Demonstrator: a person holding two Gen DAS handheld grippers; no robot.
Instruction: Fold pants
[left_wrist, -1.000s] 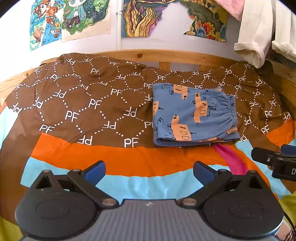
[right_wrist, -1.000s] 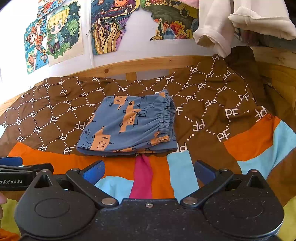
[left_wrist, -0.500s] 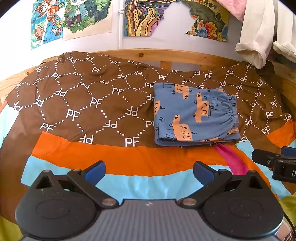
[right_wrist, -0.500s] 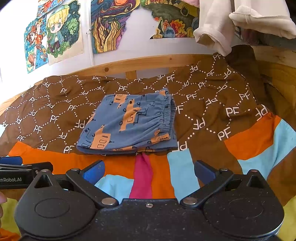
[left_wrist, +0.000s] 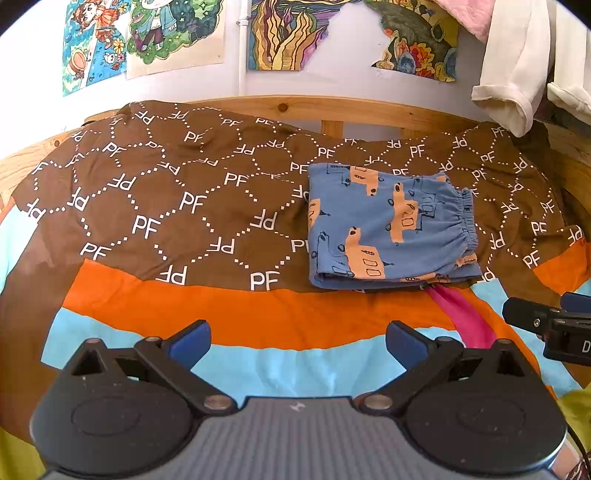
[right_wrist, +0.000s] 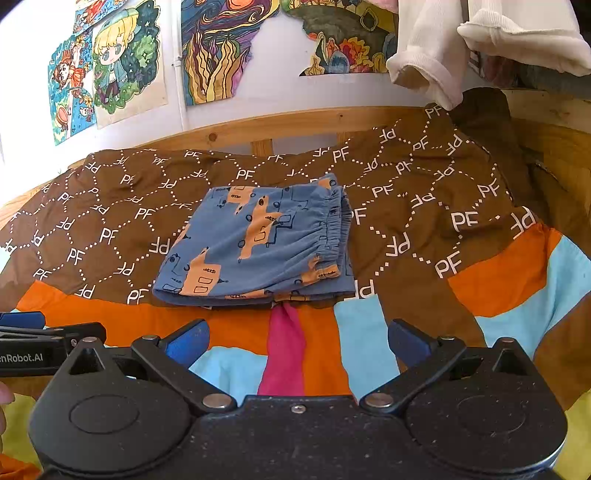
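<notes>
The blue pants (left_wrist: 388, 229) with orange prints lie folded in a compact rectangle on the bedspread, elastic waistband to the right. They also show in the right wrist view (right_wrist: 258, 247). My left gripper (left_wrist: 297, 341) is open and empty, held well back from the pants, to their near left. My right gripper (right_wrist: 295, 341) is open and empty, held back just in front of the pants' near edge. The right gripper's finger shows at the right edge of the left wrist view (left_wrist: 546, 321).
The bedspread (left_wrist: 166, 221) is brown with white PF letters, with orange, light blue and pink patches near me. A wooden bed frame (left_wrist: 332, 110) runs behind it. Posters hang on the wall. White garments (right_wrist: 436, 55) hang at the upper right.
Both grippers have drawn back slightly from the pants; the pants lie unmoved and both grippers stay open.
</notes>
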